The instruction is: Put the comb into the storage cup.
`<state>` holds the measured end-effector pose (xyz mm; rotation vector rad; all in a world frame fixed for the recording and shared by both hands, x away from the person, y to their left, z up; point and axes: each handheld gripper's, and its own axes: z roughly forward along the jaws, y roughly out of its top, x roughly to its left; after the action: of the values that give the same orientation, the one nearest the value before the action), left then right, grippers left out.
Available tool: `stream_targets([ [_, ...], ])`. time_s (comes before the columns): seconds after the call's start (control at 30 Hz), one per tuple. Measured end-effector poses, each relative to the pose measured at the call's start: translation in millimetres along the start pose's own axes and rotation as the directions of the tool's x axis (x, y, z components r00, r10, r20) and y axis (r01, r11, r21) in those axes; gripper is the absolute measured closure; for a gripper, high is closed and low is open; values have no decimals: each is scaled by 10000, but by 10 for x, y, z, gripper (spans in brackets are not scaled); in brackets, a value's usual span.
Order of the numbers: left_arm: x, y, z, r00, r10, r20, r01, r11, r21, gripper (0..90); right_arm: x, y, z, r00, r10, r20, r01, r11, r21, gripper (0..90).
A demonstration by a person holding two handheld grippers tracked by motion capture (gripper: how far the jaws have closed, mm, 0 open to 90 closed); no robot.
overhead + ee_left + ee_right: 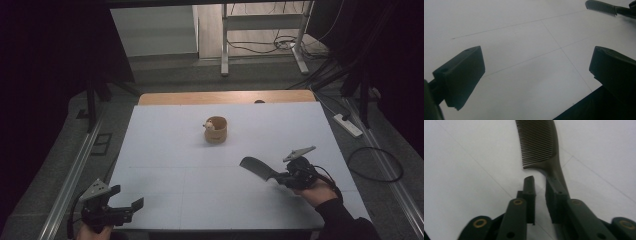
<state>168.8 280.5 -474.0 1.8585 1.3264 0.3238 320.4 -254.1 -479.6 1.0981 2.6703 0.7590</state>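
Your right gripper [540, 195] had its jaws a narrow gap apart, nothing clamped between them; the comb's [544, 147] handle lay alongside the outer face of one jaw, its teeth pointing away over the white table [170, 165]. That comb sat at the near right of the table. Your left gripper [536, 75], at the near left corner, held its jaws wide apart over bare table. A small wooden cup [216, 130] stood farther off, near the middle.

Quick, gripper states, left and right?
Left gripper: open, empty.
Right gripper: open a little; comb lies against one jaw, not pinched.
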Motion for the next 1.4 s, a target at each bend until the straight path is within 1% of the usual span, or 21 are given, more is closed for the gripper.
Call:
stream_targets([
  [0.03,-1,0,0,10000,-13,-2,13,10000,3,7,0,0,0,10000,0,0,0,10000,0,725],
  [0.07,1,0,0,10000,-8,4,8,10000,1,7,2,6,-14,9999,-55,128,56,10000,-75,671],
  [0.17,0,0,1,10000,-20,-2,20,10000,0,7,4,12,-22,9997,-82,247,85,9999,-89,624],
  [0.2,-1,0,2,10000,-19,-2,19,10000,6,7,5,18,-25,9994,-135,330,140,9998,-147,558],
  [0.23,-1,0,2,10000,-19,-2,19,10000,6,7,5,18,-25,9994,-135,330,140,9998,-147,558],
  [0.27,1,1,2,10000,-14,5,14,10000,7,7,10,26,-25,9992,-125,376,129,9998,-119,491],
  [0.3,1,1,2,10000,-14,5,14,10000,7,7,10,26,-25,9992,-125,376,129,9998,-119,491],
  [0.33,2,1,3,10000,-27,10,27,10000,18,7,12,33,-25,9989,-130,459,135,9999,-106,407],
  [0.4,2,2,4,10000,-21,14,21,10000,33,7,5,40,-26,9987,-114,492,119,9999,-107,342],
  [0.43,2,2,4,10000,-21,14,21,10000,33,7,5,40,-26,9987,-114,492,119,9999,-107,342],
  [0.5,2,2,4,10000,-23,14,23,10000,37,7,-9,45,-31,9990,3,445,-2,10000,-36,278],
  [0.53,2,2,5,10000,-23,18,23,10000,41,7,-22,49,-41,9992,32,395,-31,10000,-35,212],
  [0.6,3,2,5,10000,-23,26,23,10000,47,7,-36,49,-49,9990,2,442,3,9999,-125,158],
  [0.63,3,2,5,10000,-23,26,23,10000,47,7,-36,49,-49,9990,2,442,3,9999,-125,158],
  [0.67,3,2,5,10000,-26,28,26,10000,48,7,-55,46,-48,9990,6,437,1,9999,-164,91],
  [0.73,3,3,6,10000,-24,32,24,10000,54,7,-72,39,-41,9988,76,475,-70,9999,-131,46],
  [0.87,3,3,6,10000,-30,34,29,10000,59,7,-110,27,-34,9991,219,370,-216,9997,-63,3],
  [1.1,5,3,6,10000,-39,42,39,10000,60,7,-168,15,-67,9981,325,528,-306,9989,-362,0],
  [1.13,5,3,6,10000,-38,45,38,10000,59,7,-177,9,-69,9981,236,570,-211,9988,-446,0],
  [1.2,6,3,6,10000,-43,46,43,10000,58,7,-186,2,-72,9981,166,586,-143,9992,-385,0],
  [1.4,5,3,6,10000,-36,46,36,10000,64,7,-211,-3,-59,9974,311,645,-293,9991,-300,0],
])
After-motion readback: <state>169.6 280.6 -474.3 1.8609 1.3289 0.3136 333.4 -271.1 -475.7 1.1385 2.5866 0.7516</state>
